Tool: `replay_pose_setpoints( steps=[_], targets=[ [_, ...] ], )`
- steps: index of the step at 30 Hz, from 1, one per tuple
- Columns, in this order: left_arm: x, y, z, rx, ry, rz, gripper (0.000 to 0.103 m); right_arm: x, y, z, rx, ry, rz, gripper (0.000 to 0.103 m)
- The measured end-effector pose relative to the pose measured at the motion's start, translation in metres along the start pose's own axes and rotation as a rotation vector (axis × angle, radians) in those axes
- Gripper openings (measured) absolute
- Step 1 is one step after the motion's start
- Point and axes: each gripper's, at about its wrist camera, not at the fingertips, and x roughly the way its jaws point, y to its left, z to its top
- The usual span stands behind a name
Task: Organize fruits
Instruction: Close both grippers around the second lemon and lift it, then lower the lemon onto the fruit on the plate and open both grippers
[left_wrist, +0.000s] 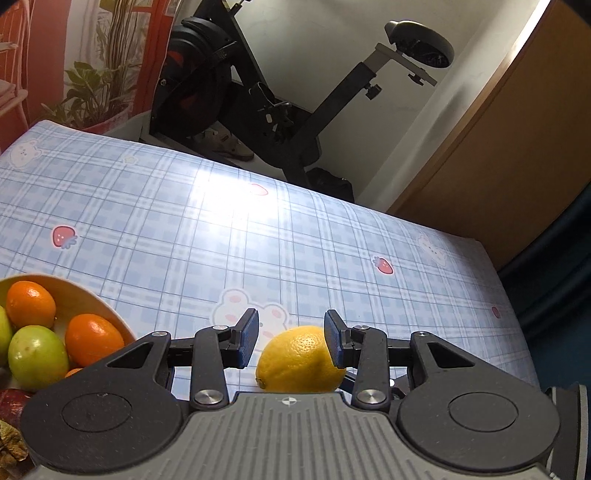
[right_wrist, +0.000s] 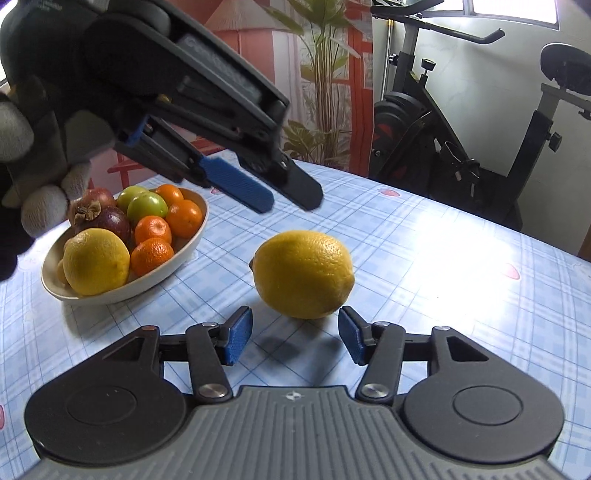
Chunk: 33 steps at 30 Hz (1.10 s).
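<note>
Pebbled oval lemon (right_wrist: 303, 273), glossy checked tablecloth (right_wrist: 424, 258)

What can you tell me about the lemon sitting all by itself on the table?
The lemon is bright yellow with bumpy, dimpled skin and a small nub at each end. It lies on its side on the blue checked tablecloth, apart from the bowl. Nothing grips it: the right gripper is open just in front, and the left gripper hovers above.

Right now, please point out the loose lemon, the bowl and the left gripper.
Loose lemon (right_wrist: 303, 273): right wrist view, middle of its peel.
Bowl (right_wrist: 184, 251): right wrist view, outer wall.
Left gripper (right_wrist: 284, 194): right wrist view, midway between its fingertips.
</note>
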Motion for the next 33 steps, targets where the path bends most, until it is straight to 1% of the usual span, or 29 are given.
replay_pose_setpoints(
  steps=[4, 7, 10, 12, 15, 18, 23, 27, 31, 33],
  targets=[
    [0.008, -0.002, -0.005, 0.006, 0.034, -0.011, 0.041, 0.005, -0.006, 0.004, 0.028, 0.010, 0.002, 0.056],
    [0.009, -0.004, -0.007, 0.008, 0.035, -0.010, 0.043, 0.007, -0.007, 0.005, 0.032, 0.014, -0.001, 0.058],
    [0.012, -0.005, -0.008, 0.002, 0.053, -0.030, 0.043, 0.009, -0.006, 0.006, 0.031, 0.017, -0.002, 0.059],
    [0.010, -0.007, -0.010, 0.029, 0.059, -0.026, 0.044, 0.009, -0.004, 0.007, 0.028, 0.019, -0.009, 0.058],
    [0.007, -0.011, -0.007, 0.075, 0.078, -0.019, 0.043, 0.008, -0.002, 0.009, 0.030, 0.026, 0.010, 0.058],
    [-0.007, -0.007, -0.003, 0.088, 0.073, -0.026, 0.042, 0.005, 0.005, 0.017, 0.017, 0.007, 0.027, 0.058],
    [-0.042, 0.014, 0.007, 0.061, 0.044, -0.026, 0.042, 0.006, 0.030, 0.039, 0.011, -0.035, 0.077, 0.058],
    [-0.070, 0.038, 0.017, 0.024, 0.029, 0.005, 0.040, 0.013, 0.057, 0.060, 0.000, -0.071, 0.133, 0.058],
    [-0.086, 0.054, 0.021, 0.020, 0.022, 0.066, 0.040, 0.026, 0.078, 0.076, -0.017, -0.060, 0.181, 0.058],
    [-0.090, 0.061, 0.019, 0.005, 0.023, 0.076, 0.040, 0.030, 0.087, 0.079, -0.040, -0.045, 0.193, 0.058]
  ],
)
